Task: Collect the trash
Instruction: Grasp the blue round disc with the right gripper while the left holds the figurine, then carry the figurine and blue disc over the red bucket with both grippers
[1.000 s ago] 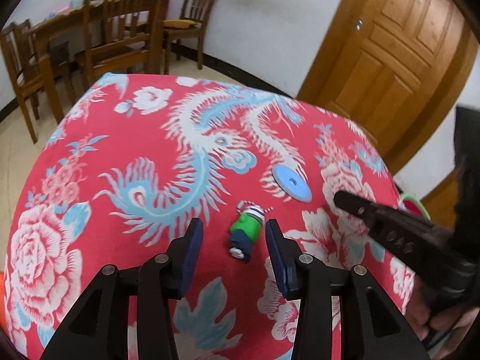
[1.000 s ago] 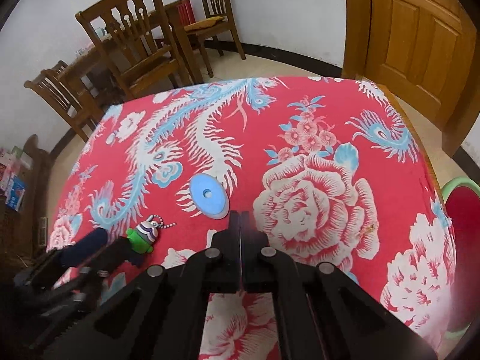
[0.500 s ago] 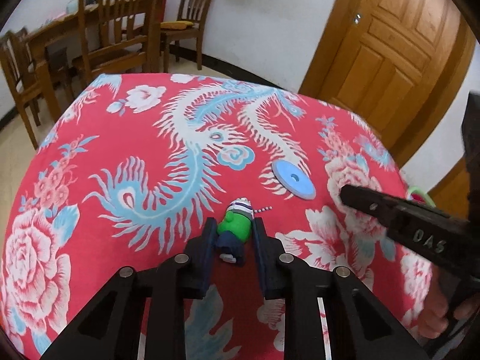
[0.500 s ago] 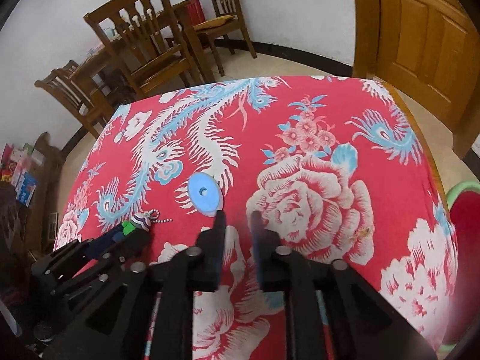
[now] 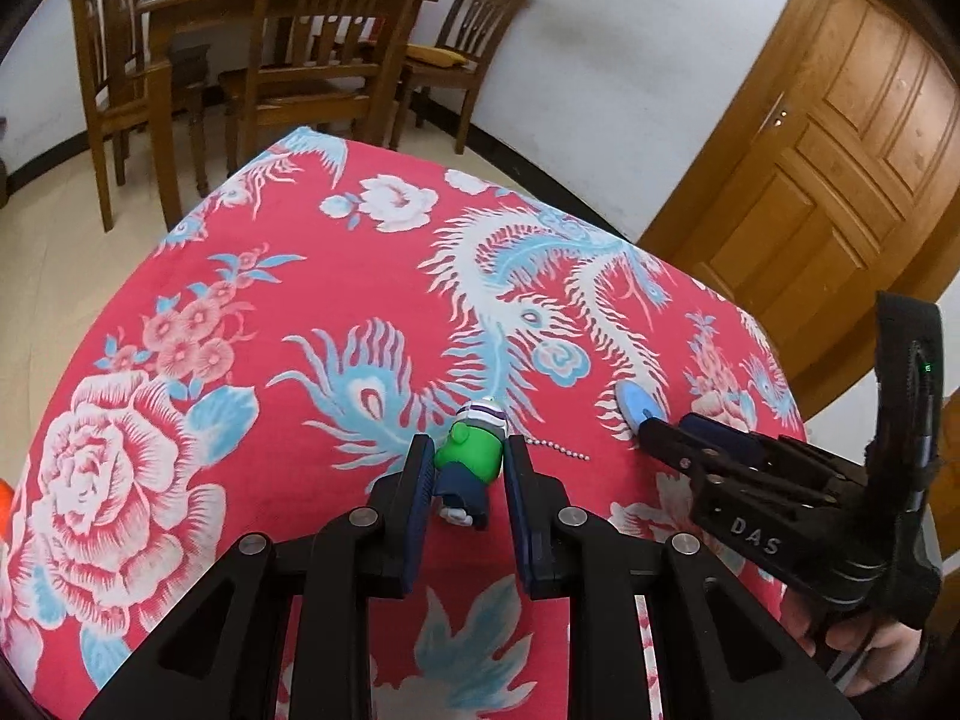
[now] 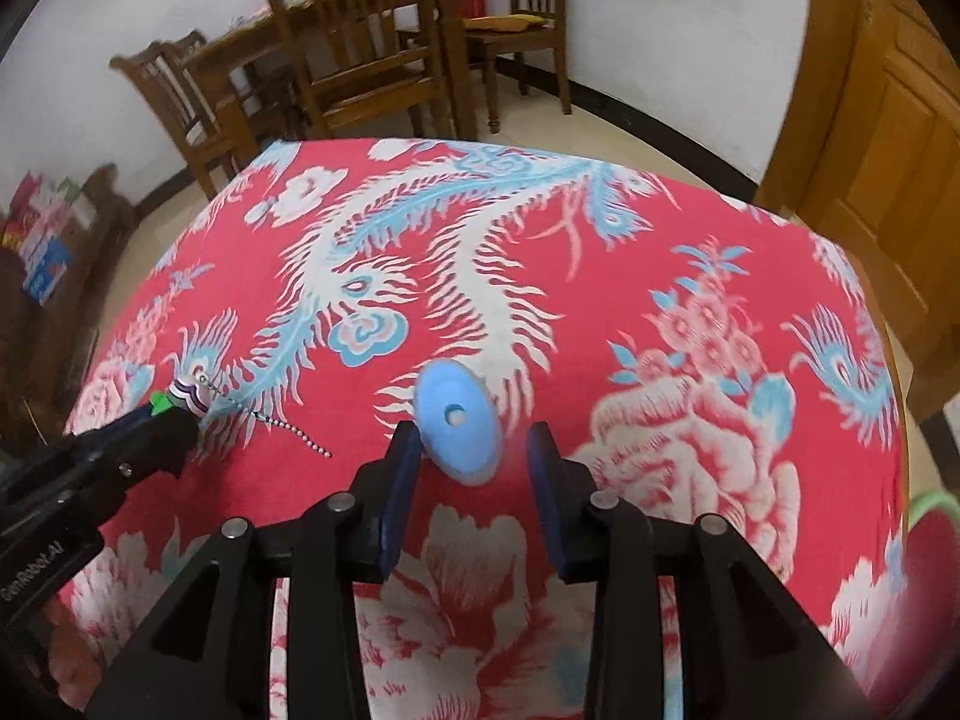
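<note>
**Two grippers, two bits of litter on a red phoenix cloth**

Where lettering can be read, it sits on the tools: "DAS" in pale capitals on the side of the right gripper [image 5: 690, 429] as the left wrist camera sees it, and "GenRobot.AI" along the body of the left gripper [image 6: 165, 426] in the right wrist view.

The left gripper's blue-padded fingers [image 5: 420, 480] are clamped on a small figurine keychain [image 5: 471, 456], green-bodied with a striped cap, its ball chain [image 5: 555, 449] trailing across the tablecloth [image 5: 240, 276]. The right gripper stands wide apart, gripping nothing; a flat blue disc [image 6: 459, 423] with a small centre hole lies on the cloth just ahead of its fingertips, between the two pads.

Wooden chairs [image 5: 327, 42] and a dining table [image 5: 198, 6] stand beyond the far edge of the cloth, with a panelled wooden door [image 5: 840, 138] to the right. A red bin with a green rim [image 6: 933, 546] shows at the right edge of the right wrist view.
</note>
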Demonstrator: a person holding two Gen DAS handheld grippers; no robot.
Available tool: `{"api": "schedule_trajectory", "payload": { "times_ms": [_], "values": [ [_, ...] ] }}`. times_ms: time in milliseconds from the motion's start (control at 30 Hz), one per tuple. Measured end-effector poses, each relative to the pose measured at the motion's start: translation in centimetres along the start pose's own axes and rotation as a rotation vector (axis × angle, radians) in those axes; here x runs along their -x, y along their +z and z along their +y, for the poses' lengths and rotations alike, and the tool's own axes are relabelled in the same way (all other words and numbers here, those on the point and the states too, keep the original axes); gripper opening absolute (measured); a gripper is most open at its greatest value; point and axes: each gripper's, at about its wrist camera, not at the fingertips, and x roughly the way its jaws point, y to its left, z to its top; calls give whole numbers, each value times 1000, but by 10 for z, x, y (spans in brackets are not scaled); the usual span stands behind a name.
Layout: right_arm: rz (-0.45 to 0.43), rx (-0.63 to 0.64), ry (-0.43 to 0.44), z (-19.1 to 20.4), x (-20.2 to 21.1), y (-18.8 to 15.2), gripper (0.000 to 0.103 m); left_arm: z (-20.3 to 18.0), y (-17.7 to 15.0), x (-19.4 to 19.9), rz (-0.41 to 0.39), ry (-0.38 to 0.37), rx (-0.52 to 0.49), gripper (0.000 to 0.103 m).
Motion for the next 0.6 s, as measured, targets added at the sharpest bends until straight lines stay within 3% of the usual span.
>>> {"api": "schedule_trajectory", "payload": {
  "times_ms": [300, 600],
  "values": [
    [-10, 99, -44, 13, -7, 3, 33, 3, -1, 0, 1, -7, 5, 23],
    [-27, 16, -6, 2, 4, -2, 32, -2, -3, 5, -6, -7, 2, 23]
  ]
}}
